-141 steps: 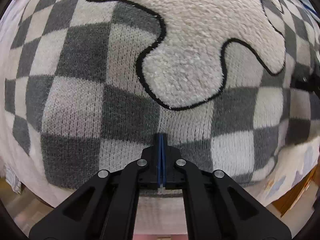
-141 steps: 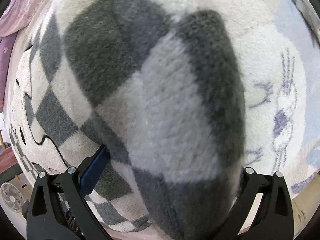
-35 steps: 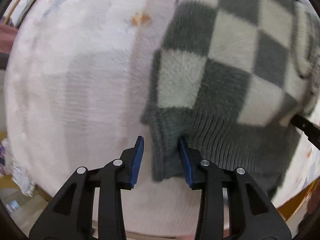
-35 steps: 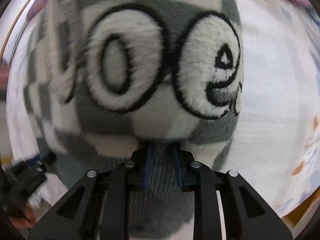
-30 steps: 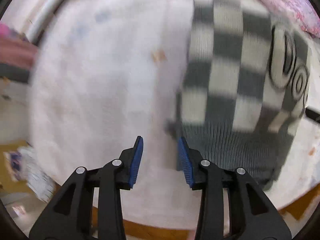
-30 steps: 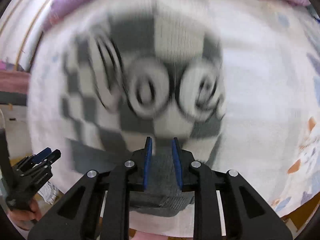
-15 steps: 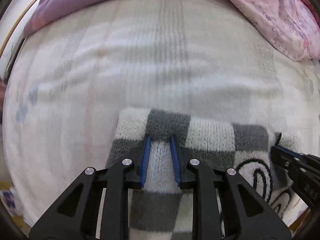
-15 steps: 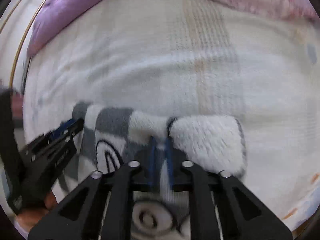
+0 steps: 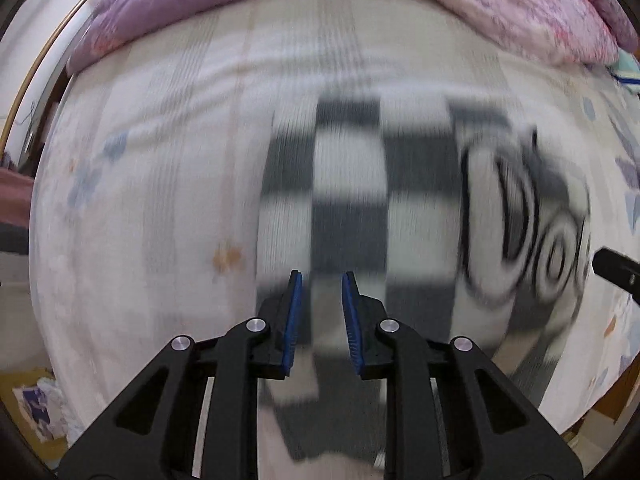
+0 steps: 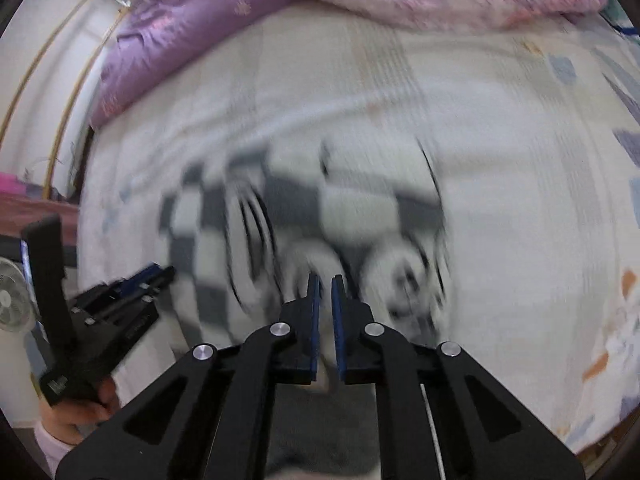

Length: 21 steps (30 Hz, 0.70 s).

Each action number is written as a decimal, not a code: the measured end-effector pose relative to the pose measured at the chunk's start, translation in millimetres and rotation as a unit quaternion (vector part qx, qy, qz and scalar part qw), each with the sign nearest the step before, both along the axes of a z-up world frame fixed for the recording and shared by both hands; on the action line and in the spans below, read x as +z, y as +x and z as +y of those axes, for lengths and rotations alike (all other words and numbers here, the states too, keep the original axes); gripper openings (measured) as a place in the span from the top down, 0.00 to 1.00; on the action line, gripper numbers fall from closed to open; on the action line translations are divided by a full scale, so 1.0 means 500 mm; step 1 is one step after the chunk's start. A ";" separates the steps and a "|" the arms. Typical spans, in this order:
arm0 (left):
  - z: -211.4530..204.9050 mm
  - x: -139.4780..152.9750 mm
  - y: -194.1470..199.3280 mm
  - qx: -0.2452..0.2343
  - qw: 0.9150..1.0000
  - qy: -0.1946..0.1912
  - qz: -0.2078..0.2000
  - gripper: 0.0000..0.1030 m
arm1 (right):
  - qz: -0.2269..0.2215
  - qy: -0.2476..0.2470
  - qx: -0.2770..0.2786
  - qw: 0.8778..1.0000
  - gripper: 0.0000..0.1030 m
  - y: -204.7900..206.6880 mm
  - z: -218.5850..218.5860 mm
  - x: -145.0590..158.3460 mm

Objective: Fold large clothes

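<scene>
Since half a second ago, pulled back from the checkered sweater (image 9: 348,184), now folded flat on the bed (image 9: 152,168). Left tongs (image 9: 320,276) released, apart above its near edge; right tongs (image 10: 324,278) narrowly parted, holding nothing.

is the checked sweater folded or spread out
Folded: the grey-and-white checked knit sweater lies as a compact rectangle on the pale patterned bedsheet, no sleeves showing.

My left gripper (image 9: 321,280) held its blue-padded fingers (image 9: 295,312) parted above the checkered sweater (image 9: 348,208), which lay blurred on the pale bed (image 9: 160,160). Purple and pink quilts (image 9: 500,8) lay beyond; the right gripper (image 9: 616,270) showed at the frame's edge.
</scene>
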<state>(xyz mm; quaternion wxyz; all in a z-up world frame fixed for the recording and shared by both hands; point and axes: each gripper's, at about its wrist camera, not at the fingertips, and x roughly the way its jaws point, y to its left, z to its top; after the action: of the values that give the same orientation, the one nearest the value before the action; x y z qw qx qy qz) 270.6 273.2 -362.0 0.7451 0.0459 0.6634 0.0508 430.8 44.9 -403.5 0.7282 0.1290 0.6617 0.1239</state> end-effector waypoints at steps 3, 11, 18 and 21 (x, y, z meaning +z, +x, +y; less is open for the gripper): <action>0.005 -0.022 -0.073 0.007 1.000 -0.006 0.024 0.78 | 0.037 -0.017 0.021 0.999 0.92 -0.065 0.021 -0.059; 0.034 -0.105 -0.254 0.057 0.995 0.000 0.078 0.79 | 0.104 -0.082 0.060 0.989 0.95 -0.164 0.060 -0.166; 0.051 -0.122 -0.269 0.094 0.992 -0.022 0.077 0.76 | 0.112 -0.098 0.063 0.987 0.95 -0.195 0.082 -0.189; 0.054 -0.131 -0.268 0.101 0.992 -0.010 0.079 0.64 | 0.114 -0.105 0.061 0.986 0.95 -0.187 0.094 -0.214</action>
<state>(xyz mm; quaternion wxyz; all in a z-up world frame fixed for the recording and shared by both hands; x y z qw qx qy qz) 136.8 300.0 -427.5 0.6821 -0.0248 0.7216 0.1158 337.3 92.1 -510.6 0.6484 0.0243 0.7564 0.0824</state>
